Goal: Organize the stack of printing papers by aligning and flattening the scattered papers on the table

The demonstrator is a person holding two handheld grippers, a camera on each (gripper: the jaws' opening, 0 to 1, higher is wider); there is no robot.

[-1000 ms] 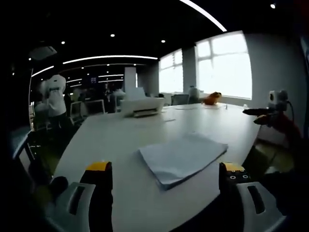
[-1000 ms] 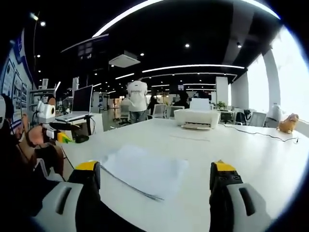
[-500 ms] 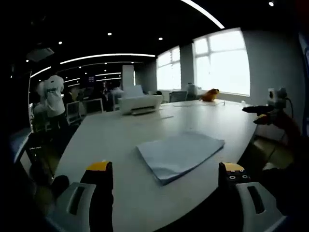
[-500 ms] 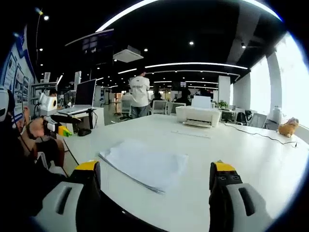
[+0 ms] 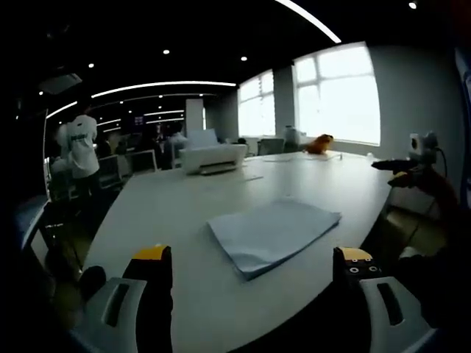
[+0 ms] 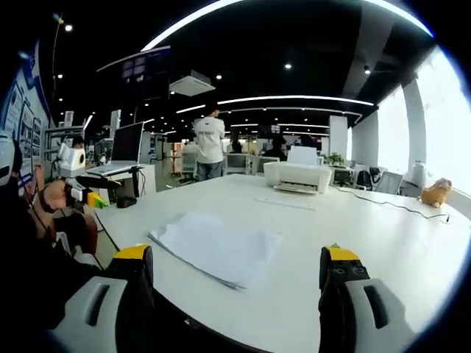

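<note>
Dim open-plan office behind, white printer [image 5: 214,157] towards the far edge of the long white table [image 5: 169,220]. Loose stack of white printing papers [image 5: 272,234] near the front edge, sheets slightly fanned. Left gripper [image 5: 250,290] and right gripper [image 6: 234,287] spread wide, empty, short of the stack, seemingly poised to square it.

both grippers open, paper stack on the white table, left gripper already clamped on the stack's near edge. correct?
Not quite. The left gripper isn't clamped on anything: in the left gripper view its jaws stand wide apart, short of the paper stack, which lies untouched on the white table. The rest holds: the right gripper is open too.
</note>
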